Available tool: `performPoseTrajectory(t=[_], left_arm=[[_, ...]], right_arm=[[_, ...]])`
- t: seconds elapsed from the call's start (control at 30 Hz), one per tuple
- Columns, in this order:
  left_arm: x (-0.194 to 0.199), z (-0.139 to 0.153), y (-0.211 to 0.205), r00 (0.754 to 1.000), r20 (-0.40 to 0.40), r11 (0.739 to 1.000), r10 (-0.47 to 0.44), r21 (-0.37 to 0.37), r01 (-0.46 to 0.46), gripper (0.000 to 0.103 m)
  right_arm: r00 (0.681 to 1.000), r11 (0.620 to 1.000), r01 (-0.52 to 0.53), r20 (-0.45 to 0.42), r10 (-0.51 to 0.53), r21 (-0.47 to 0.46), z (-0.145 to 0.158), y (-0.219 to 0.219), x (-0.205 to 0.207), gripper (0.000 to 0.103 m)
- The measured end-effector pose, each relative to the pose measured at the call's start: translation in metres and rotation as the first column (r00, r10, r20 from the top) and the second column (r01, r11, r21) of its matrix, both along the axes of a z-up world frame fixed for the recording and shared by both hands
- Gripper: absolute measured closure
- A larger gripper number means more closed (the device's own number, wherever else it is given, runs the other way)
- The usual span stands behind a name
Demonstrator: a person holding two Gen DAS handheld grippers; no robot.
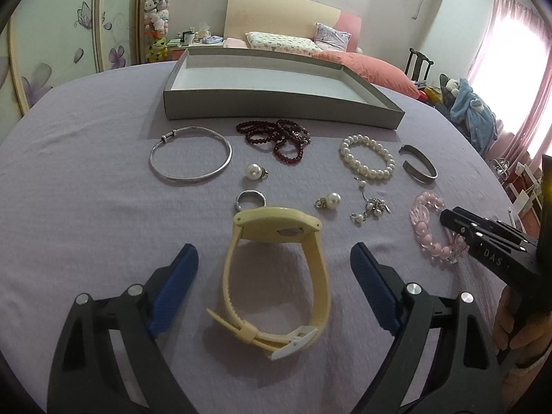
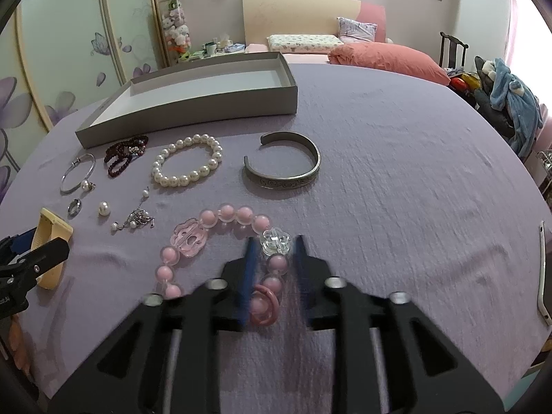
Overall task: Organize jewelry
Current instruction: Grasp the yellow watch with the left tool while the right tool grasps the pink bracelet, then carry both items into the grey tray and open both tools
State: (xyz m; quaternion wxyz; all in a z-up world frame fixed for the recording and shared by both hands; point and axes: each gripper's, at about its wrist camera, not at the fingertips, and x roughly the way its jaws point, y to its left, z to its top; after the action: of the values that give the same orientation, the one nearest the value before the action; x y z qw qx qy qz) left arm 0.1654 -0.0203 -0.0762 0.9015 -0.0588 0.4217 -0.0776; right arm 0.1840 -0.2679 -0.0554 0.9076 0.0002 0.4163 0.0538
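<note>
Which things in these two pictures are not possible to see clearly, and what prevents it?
- Right claw, right wrist view: fingers motion-blurred; contact with the pink bead bracelet unclear.
- Pink bead bracelet, left wrist view: near end hidden behind the right claw.
- Yellow watch, left wrist view: dial faces away; right wrist view: mostly hidden by the left claw.
- White object, right wrist view: at the distorted edge, unidentifiable.
- Small pearl chain piece: too small to identify.

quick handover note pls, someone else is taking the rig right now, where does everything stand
Left gripper: open, jaws either side of the yellow watch, not gripping.
Right gripper: jaws astride the pink bead bracelet, not clearly pressing it.
Grey box: empty; nothing sorted yet.
On the purple cloth: silver bangle, dark red beads, pearl bracelet, metal cuff, ring, pearl earrings.
Left: move everything into the box.
</note>
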Motion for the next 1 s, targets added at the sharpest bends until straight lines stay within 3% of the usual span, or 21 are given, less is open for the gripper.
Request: performPoseTrajectory(t=[0.03,0.13,0.2,0.27,0.3,0.47,0.57,0.63,0.7,1.0], left_arm=[[0.0,0.0,0.0,1.0,0.0,1.0,0.0,0.001,0.0,0.015],[0.0,0.0,0.0,1.0,0.0,1.0,0.0,0.002,0.0,0.015],[0.0,0.0,0.0,1.0,0.0,1.0,0.001,0.003,-0.001,0.015],[0.0,0.0,0.0,1.0,0.0,1.0,0.002,0.003,-0.002,0.015],[0.0,0.0,0.0,1.0,0.0,1.0,0.001,0.003,-0.001,0.015],[0.0,0.0,0.0,1.0,0.002,1.0,0.0,0.01,0.0,0.018],[0.0,0.0,-0.001,1.0,0.008,1.0,0.006,0.024,-0.006,0.026],[-0.001,0.0,-0.001,1.0,0.016,0.999,0.011,0.039,-0.011,0.049],[-0.002,0.001,0.001,1.0,0.019,0.999,0.009,0.035,-0.01,0.058],[-0.013,0.015,0.018,0.997,0.068,0.999,0.034,-0.016,-0.033,0.061]], right_arm=[[1.0,1.0,0.0,0.0,0.0,0.001,0.0,0.0,0.0,0.05],[1.0,1.0,-0.003,-0.003,0.003,-0.006,0.0,0.001,0.002,0.052],[1.0,1.0,-0.002,-0.002,0.002,-0.009,0.0,0.001,0.004,0.066],[1.0,1.0,-0.002,-0.005,0.002,-0.002,0.0,-0.001,0.006,0.073],[1.0,1.0,-0.009,-0.004,0.009,-0.003,0.0,-0.001,0.006,0.083],[0.999,0.999,-0.035,0.004,0.035,-0.001,-0.001,-0.001,0.0,0.083],[1.0,0.999,-0.028,0.009,0.028,0.028,-0.001,-0.004,-0.002,0.083],[0.999,0.999,-0.03,0.019,0.029,0.041,0.002,-0.005,-0.004,0.083],[0.999,0.998,-0.032,0.033,0.03,0.054,0.004,-0.006,-0.006,0.083],[0.993,0.992,-0.063,0.109,0.051,0.113,0.023,-0.007,-0.011,0.083]])
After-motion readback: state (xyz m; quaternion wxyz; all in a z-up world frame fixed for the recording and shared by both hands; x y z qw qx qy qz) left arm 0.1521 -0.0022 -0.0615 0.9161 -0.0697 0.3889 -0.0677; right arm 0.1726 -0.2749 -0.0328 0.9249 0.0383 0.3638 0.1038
